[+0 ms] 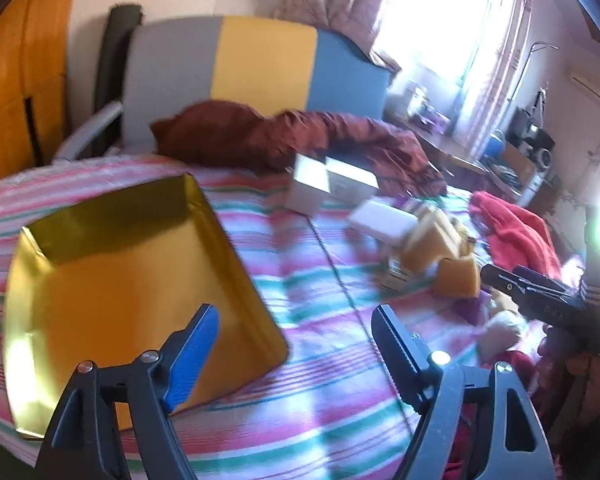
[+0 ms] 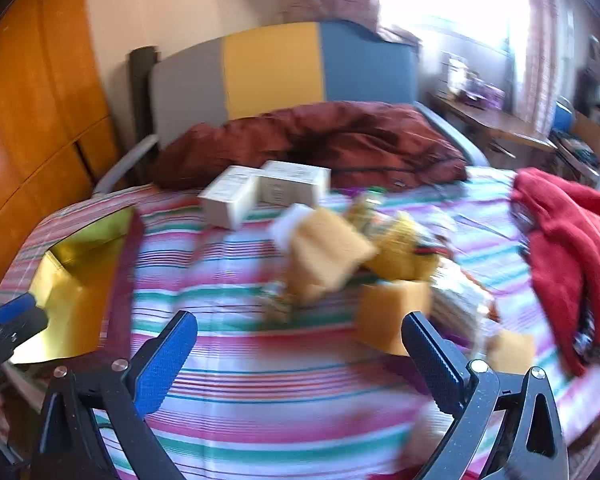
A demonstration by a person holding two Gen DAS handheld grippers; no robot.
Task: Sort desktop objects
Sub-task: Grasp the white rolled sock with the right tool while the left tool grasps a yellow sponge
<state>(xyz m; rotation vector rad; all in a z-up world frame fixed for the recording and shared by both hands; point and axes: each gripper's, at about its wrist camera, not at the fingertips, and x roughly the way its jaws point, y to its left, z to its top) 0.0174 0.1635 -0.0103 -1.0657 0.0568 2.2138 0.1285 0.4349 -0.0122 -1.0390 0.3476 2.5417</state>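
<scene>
A gold tray (image 1: 112,280) lies empty on the striped bedspread at the left; it also shows in the right wrist view (image 2: 72,292). A blurred heap of yellow sponges and small packets (image 2: 340,264) lies mid-bed, also in the left wrist view (image 1: 432,252). Two white boxes (image 2: 260,192) stand behind the heap, also in the left wrist view (image 1: 332,188). My left gripper (image 1: 296,320) is open and empty over the tray's right edge. My right gripper (image 2: 300,328) is open and empty just short of the heap.
A dark red quilt (image 2: 332,140) lies against the grey, yellow and blue headboard (image 2: 276,68). A red cloth (image 2: 568,240) lies at the bed's right. A wooden wardrobe (image 2: 28,120) stands left, a cluttered desk (image 2: 496,120) at the right by the window.
</scene>
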